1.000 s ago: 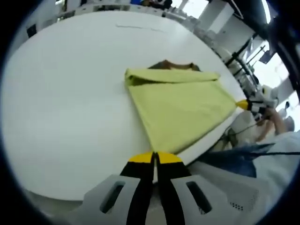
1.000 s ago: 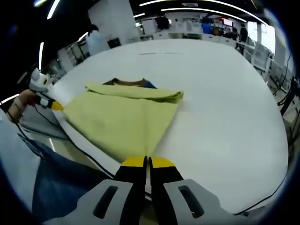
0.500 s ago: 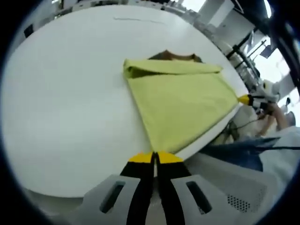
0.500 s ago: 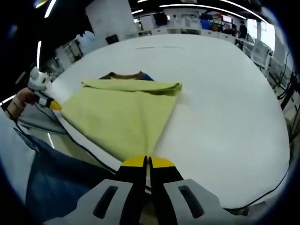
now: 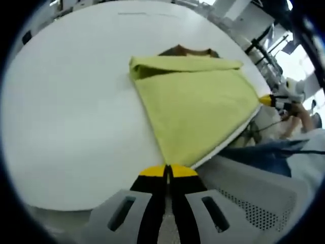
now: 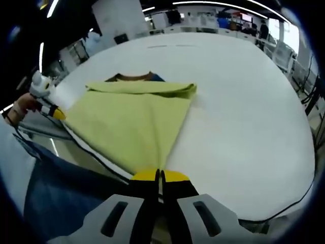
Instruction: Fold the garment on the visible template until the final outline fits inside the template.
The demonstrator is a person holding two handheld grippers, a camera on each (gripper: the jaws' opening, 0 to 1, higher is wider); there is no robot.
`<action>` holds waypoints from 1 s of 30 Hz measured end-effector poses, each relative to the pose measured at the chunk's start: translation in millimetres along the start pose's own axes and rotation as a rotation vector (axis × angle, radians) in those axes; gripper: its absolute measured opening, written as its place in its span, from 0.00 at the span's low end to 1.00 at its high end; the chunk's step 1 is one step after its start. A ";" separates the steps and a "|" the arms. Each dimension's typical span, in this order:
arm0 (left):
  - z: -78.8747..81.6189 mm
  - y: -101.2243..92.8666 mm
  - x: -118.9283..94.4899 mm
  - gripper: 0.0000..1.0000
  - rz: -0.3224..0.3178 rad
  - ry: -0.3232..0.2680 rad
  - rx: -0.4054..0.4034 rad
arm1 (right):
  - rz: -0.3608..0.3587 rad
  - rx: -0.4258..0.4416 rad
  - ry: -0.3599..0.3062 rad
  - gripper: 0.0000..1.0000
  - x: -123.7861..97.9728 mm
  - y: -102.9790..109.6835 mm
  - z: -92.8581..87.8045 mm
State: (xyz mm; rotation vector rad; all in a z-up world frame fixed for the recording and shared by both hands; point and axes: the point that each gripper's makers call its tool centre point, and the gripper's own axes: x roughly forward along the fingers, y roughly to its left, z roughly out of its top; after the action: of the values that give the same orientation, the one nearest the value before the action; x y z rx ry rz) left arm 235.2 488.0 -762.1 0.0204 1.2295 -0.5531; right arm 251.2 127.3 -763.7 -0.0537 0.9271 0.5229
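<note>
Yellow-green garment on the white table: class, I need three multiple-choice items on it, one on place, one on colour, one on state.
1. Where does the yellow-green folded cloth garment lie on the white table?
A. at its near edge
B. at its far edge
C. on the floor

2. What colour shows at the collar past the far fold?
A. brown
B. pink
C. white

3. How do the jaws of the left tool stand?
A. wide apart
B. shut on a garment corner
C. shut on a cable

Answers: 1 A, its corners reach the near edge. 2 A, a brown band shows there. 3 B, the yellow tips meet on the cloth's corner.
</note>
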 end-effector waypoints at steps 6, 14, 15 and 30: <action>-3.4 -1.0 0.6 0.00 0.000 0.021 0.014 | 0.002 -0.002 0.014 0.03 -0.8 0.1 -2.9; -6.6 -1.3 -0.3 0.00 0.002 0.049 0.032 | 0.008 -0.023 0.048 0.02 -1.6 2.2 -7.9; -6.8 -1.5 -0.4 0.00 0.002 0.052 0.034 | 0.009 -0.023 0.049 0.02 -1.6 2.1 -7.8; -7.3 1.2 1.7 0.00 -0.008 0.083 0.060 | 0.029 -0.037 0.085 0.02 0.5 3.1 -9.5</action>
State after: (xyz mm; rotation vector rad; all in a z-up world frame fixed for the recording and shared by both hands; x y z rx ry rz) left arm 229.6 490.6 -766.5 0.0902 1.2938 -0.6008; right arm 243.0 127.7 -769.3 -0.0966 1.0025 0.5678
